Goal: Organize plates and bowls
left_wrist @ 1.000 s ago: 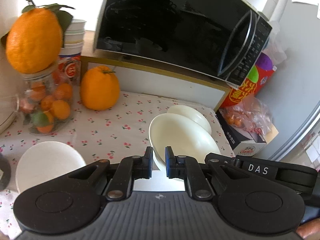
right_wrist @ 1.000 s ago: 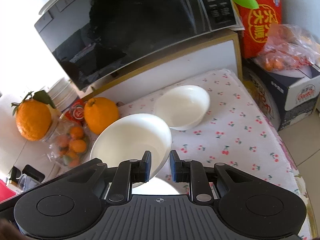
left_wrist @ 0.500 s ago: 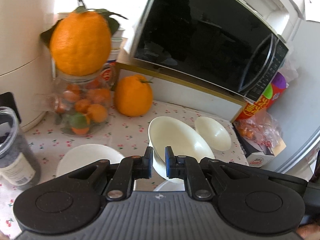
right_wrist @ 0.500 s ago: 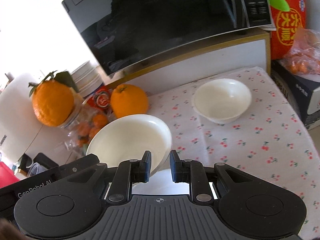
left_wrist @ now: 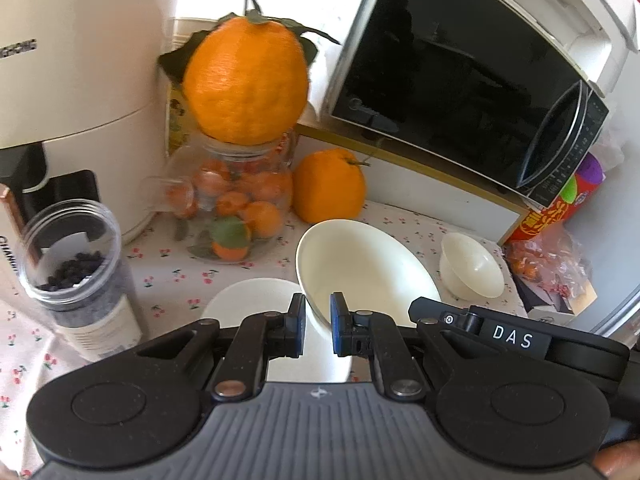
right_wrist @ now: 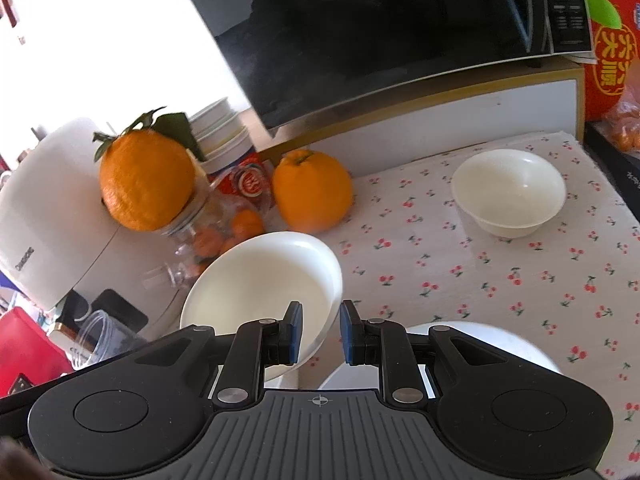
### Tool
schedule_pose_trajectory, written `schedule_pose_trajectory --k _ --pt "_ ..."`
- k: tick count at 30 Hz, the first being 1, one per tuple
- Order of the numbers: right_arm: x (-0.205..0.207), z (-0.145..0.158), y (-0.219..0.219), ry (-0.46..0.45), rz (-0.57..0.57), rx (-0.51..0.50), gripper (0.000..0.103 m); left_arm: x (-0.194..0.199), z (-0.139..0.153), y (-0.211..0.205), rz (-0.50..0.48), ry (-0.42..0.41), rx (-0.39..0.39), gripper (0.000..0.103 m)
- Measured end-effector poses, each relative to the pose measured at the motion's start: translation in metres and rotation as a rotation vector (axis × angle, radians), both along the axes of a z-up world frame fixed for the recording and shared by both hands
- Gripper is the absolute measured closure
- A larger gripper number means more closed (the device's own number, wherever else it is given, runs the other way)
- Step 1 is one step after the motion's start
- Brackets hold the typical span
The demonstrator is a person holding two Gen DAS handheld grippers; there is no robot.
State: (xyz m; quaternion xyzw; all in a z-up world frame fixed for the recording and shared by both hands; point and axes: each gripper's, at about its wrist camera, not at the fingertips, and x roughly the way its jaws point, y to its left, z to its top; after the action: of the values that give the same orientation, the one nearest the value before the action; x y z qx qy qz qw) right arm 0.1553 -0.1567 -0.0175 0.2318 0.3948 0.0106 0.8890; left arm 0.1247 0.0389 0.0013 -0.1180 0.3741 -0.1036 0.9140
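Observation:
A large white bowl (left_wrist: 364, 264) is held off the table, tilted, with both grippers shut on its rim. My left gripper (left_wrist: 317, 326) pinches the near rim in the left wrist view. My right gripper (right_wrist: 320, 332) pinches the opposite rim of the same bowl (right_wrist: 264, 280). A small white bowl (right_wrist: 508, 192) sits upright on the cherry-print tablecloth at the far right, also seen in the left wrist view (left_wrist: 472, 270). A white plate (right_wrist: 472, 344) lies on the cloth under the grippers, and it shows in the left wrist view (left_wrist: 248, 300).
A glass jar of small oranges (left_wrist: 236, 208) carries a big orange (left_wrist: 246, 80). Another orange (left_wrist: 330, 186) sits beside it. A black microwave (left_wrist: 460, 72) stands on a shelf behind. A clear jar of dark berries (left_wrist: 76, 268) and a white appliance (left_wrist: 72, 60) stand left.
Both grippers have carried the large bowl back and to the left, away from the small bowl. The white appliance and berry jar have come into view.

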Motion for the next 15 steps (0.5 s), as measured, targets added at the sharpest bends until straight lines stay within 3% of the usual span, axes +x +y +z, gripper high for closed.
schedule_pose_trajectory --k 15 --pt "0.003 -0.007 0.042 -0.007 0.09 -0.099 0.081 0.002 -0.015 0.016 0.04 0.073 0.076 0.091"
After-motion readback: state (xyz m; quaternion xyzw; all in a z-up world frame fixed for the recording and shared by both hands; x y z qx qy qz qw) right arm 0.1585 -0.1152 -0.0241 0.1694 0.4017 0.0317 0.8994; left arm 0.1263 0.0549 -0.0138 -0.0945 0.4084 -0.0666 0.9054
